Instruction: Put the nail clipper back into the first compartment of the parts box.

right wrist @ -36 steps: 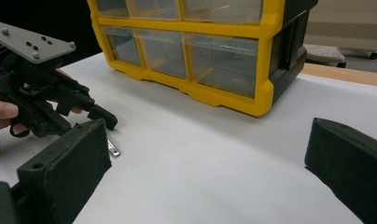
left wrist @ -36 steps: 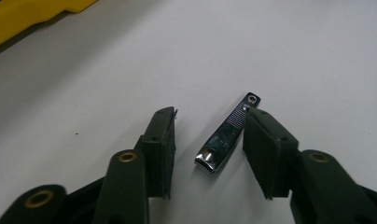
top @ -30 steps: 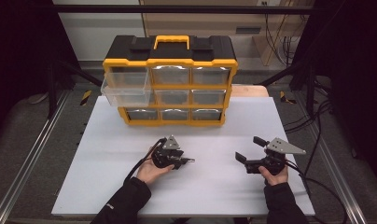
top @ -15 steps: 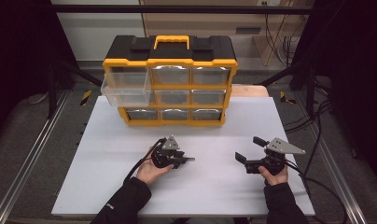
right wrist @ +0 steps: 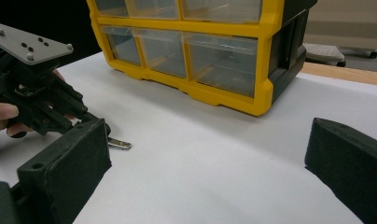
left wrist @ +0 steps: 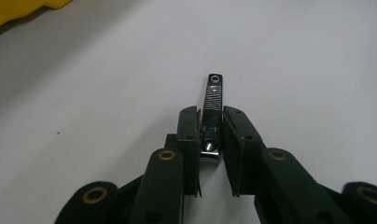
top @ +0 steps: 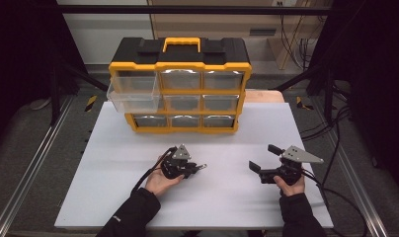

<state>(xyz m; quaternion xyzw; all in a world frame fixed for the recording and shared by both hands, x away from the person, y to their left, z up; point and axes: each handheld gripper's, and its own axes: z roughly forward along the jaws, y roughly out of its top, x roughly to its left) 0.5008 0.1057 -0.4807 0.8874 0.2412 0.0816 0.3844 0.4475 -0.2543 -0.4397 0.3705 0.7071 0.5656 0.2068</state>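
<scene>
A small metal nail clipper (left wrist: pixel 212 105) lies on the white table (top: pixel 237 207), and the pads of my left gripper (left wrist: pixel 211 122) press on it from both sides. Those jaws have just been closing, with the clipper between them. In the high view the left gripper (top: pixel 193 168) rests low at the table's middle, and the clipper's tip (top: pixel 202 166) sticks out to the right. My right gripper (top: pixel 262 157) is held near the right side, its jaws wide open and nothing between them. In the right gripper view the clipper (right wrist: pixel 117 143) shows beside the left gripper (right wrist: pixel 91 119).
A yellow and black drawer organizer (top: pixel 180 64) stands at the back of the table with clear drawers. Its left middle drawer (top: pixel 133 96) is pulled out. Cables trail from both grippers toward the near edge. Dark frame rails run along both sides.
</scene>
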